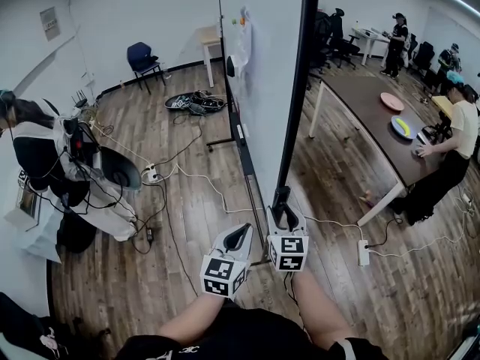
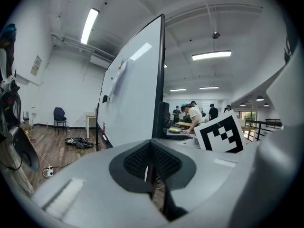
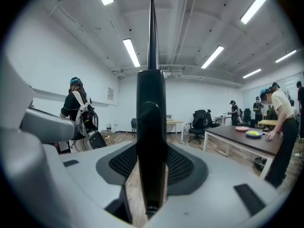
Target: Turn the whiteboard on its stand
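Left gripper point(image 1: 238, 237) sits nearest, low at centre, its jaws all but pressed together on nothing, just left of the board's near end. To its right, the right gripper point(image 1: 286, 217) pinches the black frame edge point(image 3: 151, 127) of the whiteboard point(image 1: 262, 66). The whiteboard stands edge-on, its long axis running straight away from the person. Swinging it probably means pushing this clamped end sideways, and the right hand is placed for that.

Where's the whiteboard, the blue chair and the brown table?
whiteboard point(image 1: 262, 66): head view, on its white writing face.
blue chair point(image 1: 141, 54): head view, on its blue padded part.
brown table point(image 1: 360, 102): head view, on a bare part of its top.
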